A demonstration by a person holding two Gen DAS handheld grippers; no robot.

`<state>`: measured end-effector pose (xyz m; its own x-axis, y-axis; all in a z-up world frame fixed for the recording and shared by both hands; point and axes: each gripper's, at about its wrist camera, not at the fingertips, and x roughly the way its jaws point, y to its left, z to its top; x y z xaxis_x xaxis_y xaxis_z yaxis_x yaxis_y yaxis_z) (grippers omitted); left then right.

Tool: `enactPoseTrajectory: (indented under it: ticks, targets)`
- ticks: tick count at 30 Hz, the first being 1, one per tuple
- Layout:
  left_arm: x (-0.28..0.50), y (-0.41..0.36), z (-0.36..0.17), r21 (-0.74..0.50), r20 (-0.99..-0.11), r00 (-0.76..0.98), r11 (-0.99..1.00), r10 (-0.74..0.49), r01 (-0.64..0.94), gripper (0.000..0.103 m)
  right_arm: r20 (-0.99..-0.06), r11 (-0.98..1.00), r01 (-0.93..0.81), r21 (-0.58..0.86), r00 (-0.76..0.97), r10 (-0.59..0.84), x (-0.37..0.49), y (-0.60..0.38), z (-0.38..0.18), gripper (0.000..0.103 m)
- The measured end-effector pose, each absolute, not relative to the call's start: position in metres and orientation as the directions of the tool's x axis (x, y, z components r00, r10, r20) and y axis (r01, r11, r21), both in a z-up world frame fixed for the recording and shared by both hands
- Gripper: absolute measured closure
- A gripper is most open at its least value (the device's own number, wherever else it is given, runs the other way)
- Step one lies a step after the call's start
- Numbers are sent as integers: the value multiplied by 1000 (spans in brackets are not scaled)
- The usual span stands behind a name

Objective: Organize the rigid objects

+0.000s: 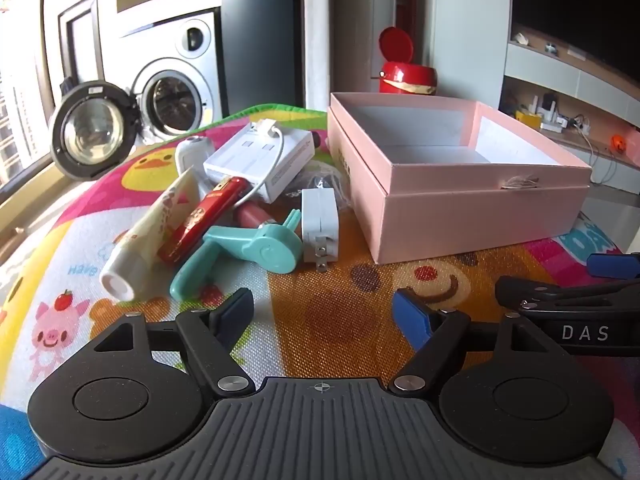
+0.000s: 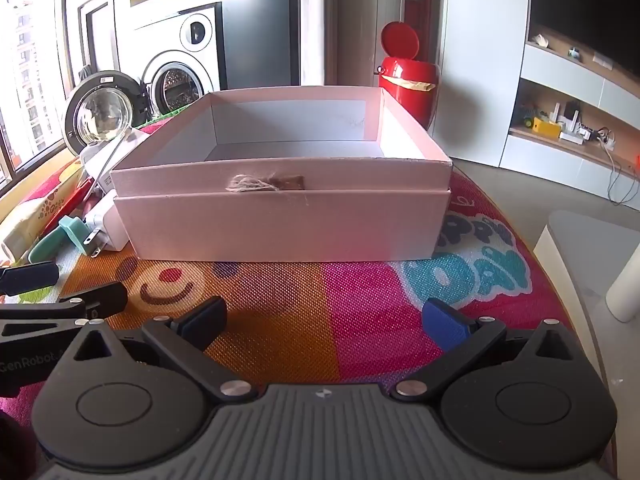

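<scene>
Both your grippers, left gripper and right gripper, hover spread wide, holding nothing, over the cartoon mat. Pink box sits open ahead; white charger, teal tool, red tube jumbled at its left.

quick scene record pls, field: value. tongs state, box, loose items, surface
left tongs: open, holding nothing, low over the mat
right tongs: open, holding nothing, facing the box
pink box: open top, nothing visible inside
loose items: white charger, teal tool, red tube, cream tube, white power bank, all piled left of the box
surface: cartoon play mat
done so far: nothing boxed
</scene>
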<state>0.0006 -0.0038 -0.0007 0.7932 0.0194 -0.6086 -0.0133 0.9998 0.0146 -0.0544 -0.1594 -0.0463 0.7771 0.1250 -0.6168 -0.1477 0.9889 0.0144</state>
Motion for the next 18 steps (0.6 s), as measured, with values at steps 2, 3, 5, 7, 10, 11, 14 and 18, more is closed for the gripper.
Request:
enactPoseTrajectory:
  ticks: [2, 3, 5, 7, 10, 11, 14, 18]
  targets:
    - [1, -4, 0, 13, -609, 793, 1000, 18, -13, 20, -617, 989, -148, 15, 777, 125, -55, -160, -46, 0]
    - [1, -4, 0, 12, -609, 793, 1000, 18, -13, 20, -617, 989, -148, 15, 777, 125, -54, -159, -46, 0]
    - [1, -4, 0, 12, -609, 793, 1000, 18, -13, 20, -617, 989, -148, 14, 777, 125, -55, -159, -46, 0]
    - [1, -4, 0, 11, -609, 793, 1000, 17, -13, 20, -617, 989, -148, 15, 777, 125, -55, -159, -46, 0]
    - [1, -4, 0, 10, -609, 793, 1000, 17, -14, 20, -617, 989, -148, 14, 777, 125, -55, -159, -47, 0]
    - [1, -4, 0, 10, -609, 793, 1000, 17, -13, 20, -617, 989, -148, 14, 777, 125, -55, -159, -47, 0]
    - [1, -4, 0, 9, -609, 793, 1000, 17, -14, 20, -617, 989, -148, 14, 777, 125, -55, -159, -46, 0]
    - [1, -5, 0, 8, -609, 793, 1000, 16, -14, 20, -617, 989, -148, 14, 777, 125, -55, -159, -46, 0]
